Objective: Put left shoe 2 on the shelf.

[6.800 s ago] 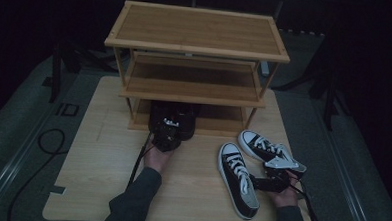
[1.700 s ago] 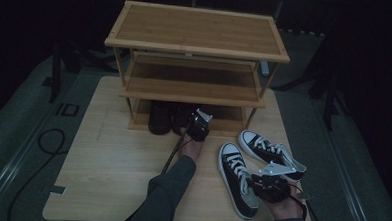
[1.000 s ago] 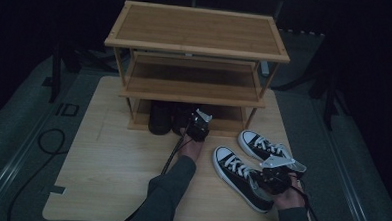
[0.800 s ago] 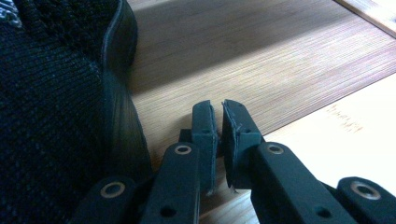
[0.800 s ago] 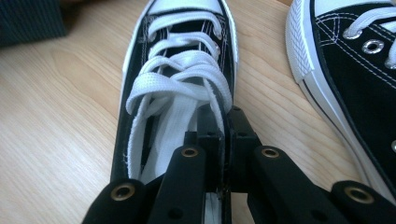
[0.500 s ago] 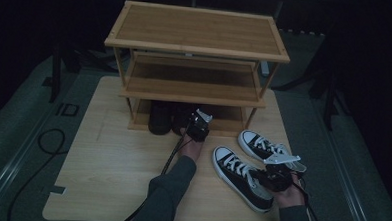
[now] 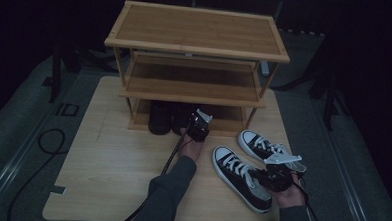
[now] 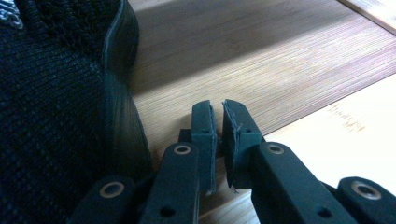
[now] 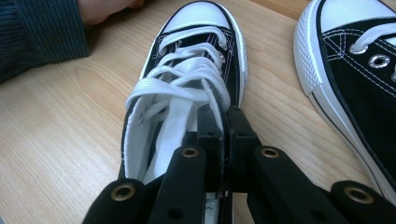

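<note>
Two black sneakers [image 7: 241,177], no readable brand; "ID" [image 7: 67,109] on floor.

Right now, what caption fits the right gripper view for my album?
Right gripper pinching the side of a black sneaker on the table.

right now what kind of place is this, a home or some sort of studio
Probably a recording studio, not a home: a shoe rack stands on a table amid dark surroundings, cables trail over grey floor, and sneakers lie ready.

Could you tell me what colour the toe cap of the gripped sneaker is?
White, clearest in the right gripper view: sneaker.
</note>
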Demonstrator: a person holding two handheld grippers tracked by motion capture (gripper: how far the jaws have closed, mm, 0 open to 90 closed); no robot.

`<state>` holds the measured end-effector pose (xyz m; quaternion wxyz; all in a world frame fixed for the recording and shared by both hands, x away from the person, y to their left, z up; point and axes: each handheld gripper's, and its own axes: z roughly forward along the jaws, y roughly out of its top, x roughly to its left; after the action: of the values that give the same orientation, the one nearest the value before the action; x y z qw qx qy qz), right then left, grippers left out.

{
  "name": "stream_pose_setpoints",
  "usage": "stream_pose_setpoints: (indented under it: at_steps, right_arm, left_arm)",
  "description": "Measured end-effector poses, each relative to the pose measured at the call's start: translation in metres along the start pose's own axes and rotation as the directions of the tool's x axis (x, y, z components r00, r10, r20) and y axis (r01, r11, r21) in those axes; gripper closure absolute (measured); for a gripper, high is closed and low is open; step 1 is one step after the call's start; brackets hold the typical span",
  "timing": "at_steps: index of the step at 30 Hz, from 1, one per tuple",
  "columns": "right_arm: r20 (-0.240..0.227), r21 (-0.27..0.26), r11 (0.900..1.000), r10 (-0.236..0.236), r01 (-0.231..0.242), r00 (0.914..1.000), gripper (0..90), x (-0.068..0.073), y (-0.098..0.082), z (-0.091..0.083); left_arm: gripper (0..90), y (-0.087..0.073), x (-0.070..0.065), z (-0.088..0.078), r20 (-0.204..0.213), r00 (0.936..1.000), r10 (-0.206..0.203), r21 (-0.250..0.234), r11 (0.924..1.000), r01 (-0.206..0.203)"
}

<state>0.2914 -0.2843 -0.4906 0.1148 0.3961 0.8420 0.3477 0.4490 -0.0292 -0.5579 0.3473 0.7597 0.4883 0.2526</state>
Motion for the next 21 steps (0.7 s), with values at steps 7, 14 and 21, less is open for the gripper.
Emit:
stream_pose_setpoints:
  at_steps: [7,14,21]
  right_arm:
    - [-0.005,-0.003,1.000,-0.009,0.009,0.9999,87.0,0.002,0.005,-0.002]
    - [-0.010,-0.013,1.000,-0.008,0.008,0.9999,87.0,0.000,0.010,-0.004]
    - [-0.019,-0.016,1.000,-0.020,0.019,0.9996,87.0,-0.004,0.018,-0.011]
  left_arm:
    - [83.4,0.000,0.000,0.000,0.001,1.0000,-0.001,0.000,1.0000,0.001]
    - [83.5,0.000,0.000,0.000,0.001,1.0000,-0.002,0.001,1.0000,0.002]
    - [83.6,0.000,0.000,0.000,0.001,1.0000,-0.002,0.002,1.0000,0.002]
